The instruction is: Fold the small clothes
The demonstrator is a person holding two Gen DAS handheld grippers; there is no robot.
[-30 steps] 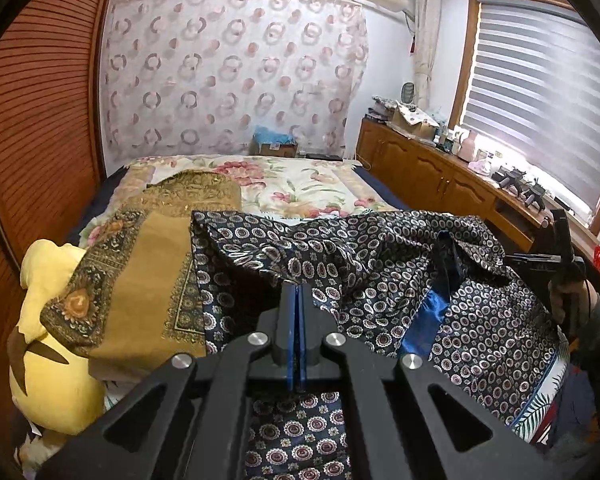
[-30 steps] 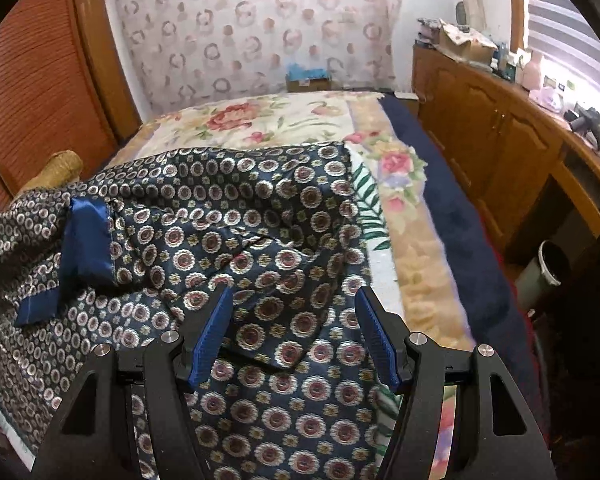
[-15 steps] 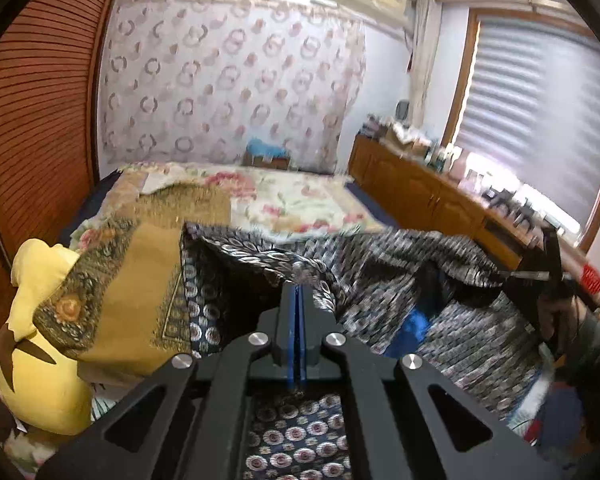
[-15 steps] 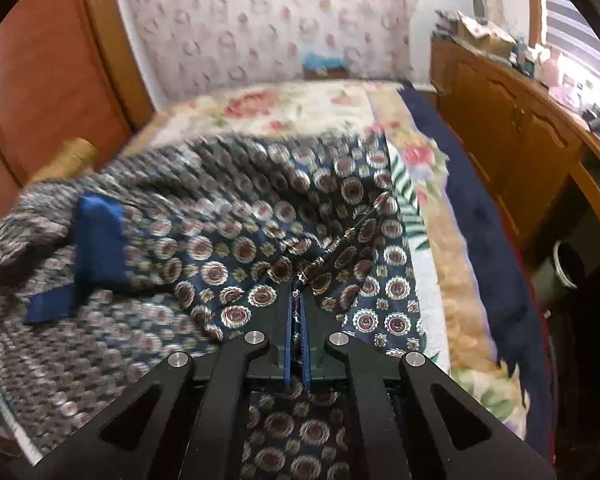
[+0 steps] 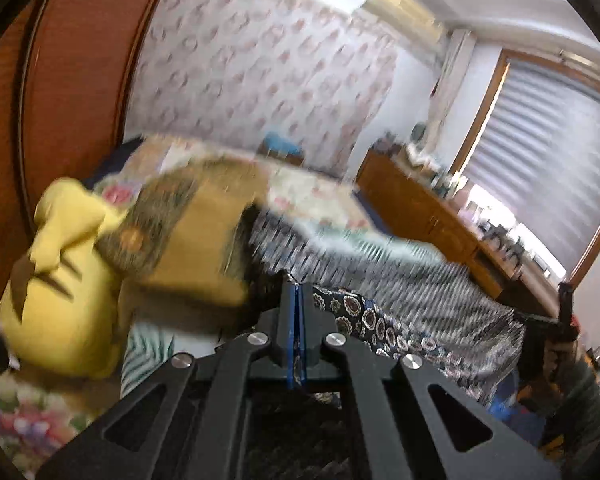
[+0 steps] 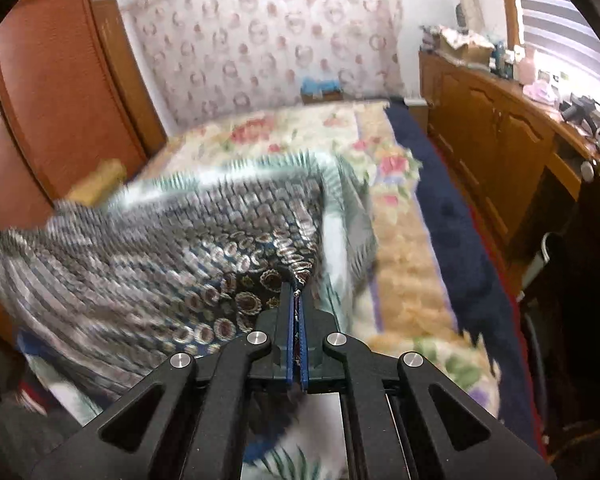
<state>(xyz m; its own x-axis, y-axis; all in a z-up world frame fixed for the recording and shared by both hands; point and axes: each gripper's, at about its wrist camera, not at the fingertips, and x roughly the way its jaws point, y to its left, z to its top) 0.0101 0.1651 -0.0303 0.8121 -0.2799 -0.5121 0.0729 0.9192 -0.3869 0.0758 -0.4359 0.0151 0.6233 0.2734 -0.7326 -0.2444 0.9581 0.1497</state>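
Observation:
A dark navy garment with a round medallion print (image 5: 400, 300) hangs stretched between both grippers above the bed, blurred by motion. My left gripper (image 5: 299, 292) is shut on its left corner. My right gripper (image 6: 297, 292) is shut on its right corner, and the cloth (image 6: 180, 248) spreads away to the left of it. The right gripper also shows at the far right of the left wrist view (image 5: 564, 312).
The bed has a floral cover (image 6: 300, 136) with a navy border (image 6: 452, 216). A mustard patterned cloth (image 5: 196, 236) and a yellow plush toy (image 5: 60, 280) lie at the left. A wooden cabinet (image 6: 500, 128) runs along the right, a wooden wardrobe (image 5: 60, 100) on the left.
The right gripper shut on the garment's edge. Both grippers then lifted the garment off the bed and pulled it taut; the left view tilted and swung left.

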